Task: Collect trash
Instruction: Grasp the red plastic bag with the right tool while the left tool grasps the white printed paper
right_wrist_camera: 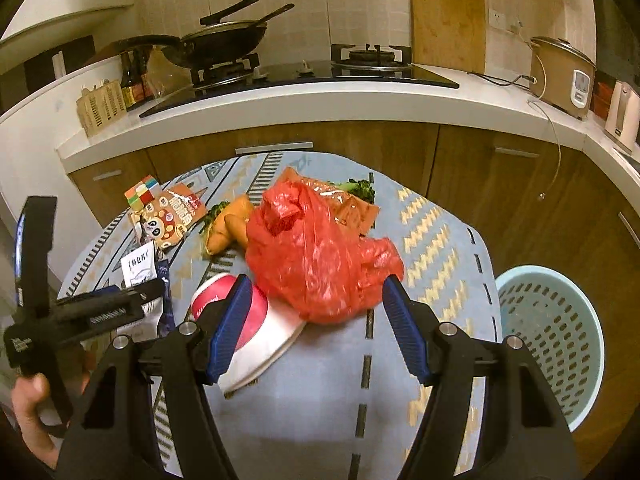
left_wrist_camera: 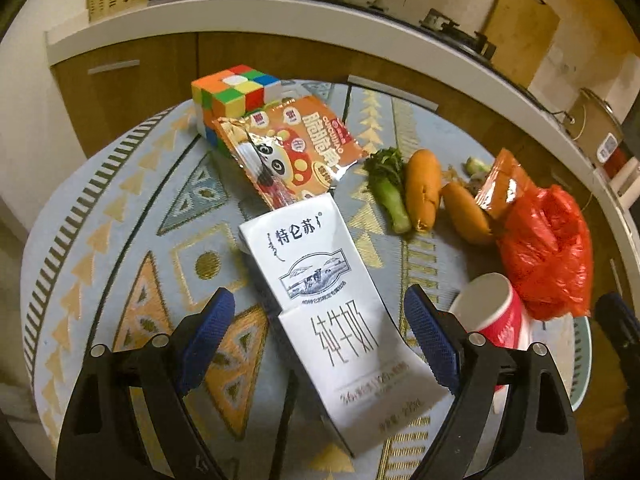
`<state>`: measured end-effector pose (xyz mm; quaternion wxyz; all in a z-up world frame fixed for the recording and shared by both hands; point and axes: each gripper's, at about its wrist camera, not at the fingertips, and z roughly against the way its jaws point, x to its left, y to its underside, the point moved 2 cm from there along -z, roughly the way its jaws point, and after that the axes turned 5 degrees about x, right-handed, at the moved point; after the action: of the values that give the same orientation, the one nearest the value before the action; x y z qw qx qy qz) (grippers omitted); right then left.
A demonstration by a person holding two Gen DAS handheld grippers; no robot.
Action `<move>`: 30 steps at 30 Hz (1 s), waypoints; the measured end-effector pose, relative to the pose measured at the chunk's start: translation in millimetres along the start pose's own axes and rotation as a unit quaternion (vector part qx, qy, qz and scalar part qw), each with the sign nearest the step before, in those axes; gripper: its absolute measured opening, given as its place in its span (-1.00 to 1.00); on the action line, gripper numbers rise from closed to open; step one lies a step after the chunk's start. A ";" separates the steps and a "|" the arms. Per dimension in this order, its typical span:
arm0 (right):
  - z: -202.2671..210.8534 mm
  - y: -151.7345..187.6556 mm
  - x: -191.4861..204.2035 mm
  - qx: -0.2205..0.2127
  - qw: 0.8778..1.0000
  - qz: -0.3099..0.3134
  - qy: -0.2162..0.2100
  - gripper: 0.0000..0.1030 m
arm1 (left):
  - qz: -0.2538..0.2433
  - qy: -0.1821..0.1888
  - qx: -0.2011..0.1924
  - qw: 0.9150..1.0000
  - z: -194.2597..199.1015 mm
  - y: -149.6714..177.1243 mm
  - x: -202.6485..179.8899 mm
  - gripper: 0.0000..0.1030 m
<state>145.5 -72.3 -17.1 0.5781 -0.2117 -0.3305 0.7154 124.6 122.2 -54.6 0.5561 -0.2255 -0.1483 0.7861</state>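
Note:
A white milk carton (left_wrist_camera: pixel 320 300) lies on the patterned round table (left_wrist_camera: pixel 120 240), between the open fingers of my left gripper (left_wrist_camera: pixel 320 320). An orange snack wrapper (left_wrist_camera: pixel 292 148) lies beyond it. A crumpled red plastic bag (right_wrist_camera: pixel 316 256) sits mid-table, with a red and white paper cup (right_wrist_camera: pixel 248 320) on its side beside it. My right gripper (right_wrist_camera: pixel 316 312) is open, its blue pads either side of the bag's near end. The bag (left_wrist_camera: pixel 548 248) and cup (left_wrist_camera: pixel 496 312) also show in the left wrist view, as does the carton (right_wrist_camera: pixel 138 266) in the right wrist view.
A Rubik's cube (left_wrist_camera: pixel 232 100) stands at the table's far left. Carrots (left_wrist_camera: pixel 424 192), a green vegetable (left_wrist_camera: pixel 388 188) and an orange packet (left_wrist_camera: pixel 504 184) lie near the bag. A light blue perforated basket (right_wrist_camera: pixel 548 340) stands on the floor right of the table. Kitchen counter behind.

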 end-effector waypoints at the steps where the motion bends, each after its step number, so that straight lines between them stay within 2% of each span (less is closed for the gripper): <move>1: -1.9 -1.2 -0.5 0.000 1.000 -0.001 0.001 0.24 | 0.000 0.000 0.003 1.000 -1.9 0.2 0.2 0.64; 5: -10.7 -4.8 -2.2 0.003 1.000 0.000 0.001 0.24 | -0.011 -0.007 0.008 1.000 -8.7 -0.2 -4.6 0.63; 12: -25.7 -9.4 -1.7 0.011 1.000 0.001 0.001 0.24 | -0.048 -0.019 0.021 0.998 -14.5 3.1 -9.8 0.47; 19: -39.7 -13.1 0.5 0.022 1.000 0.003 0.001 0.24 | -0.092 -0.008 0.027 0.995 -11.7 4.6 -13.2 0.33; 22: -47.4 -13.9 2.1 0.029 1.000 0.005 -0.002 0.24 | -0.116 -0.003 0.022 0.993 -4.0 9.2 -15.1 0.18; 27: -60.4 -13.0 5.8 0.044 0.999 0.007 -0.003 0.23 | -0.125 0.011 0.024 0.992 0.5 15.4 -11.5 0.11; 28: -61.5 -12.4 6.1 0.045 0.999 0.007 -0.002 0.04 | -0.124 0.014 0.023 0.992 1.3 15.9 -10.3 0.10; 29: -62.4 -12.1 6.4 0.047 0.999 0.007 -0.003 -0.27 | -0.123 0.017 0.022 0.992 2.0 16.2 -9.4 0.08; 30: -63.4 -11.3 7.2 0.052 0.999 0.010 -0.009 -0.37 | -0.120 0.023 0.022 0.992 2.6 16.1 -8.5 0.06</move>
<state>194.9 -49.6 -52.2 0.5781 -0.1785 -0.2957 0.7393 112.6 108.9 -58.6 0.6546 -0.2122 -0.1440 0.7112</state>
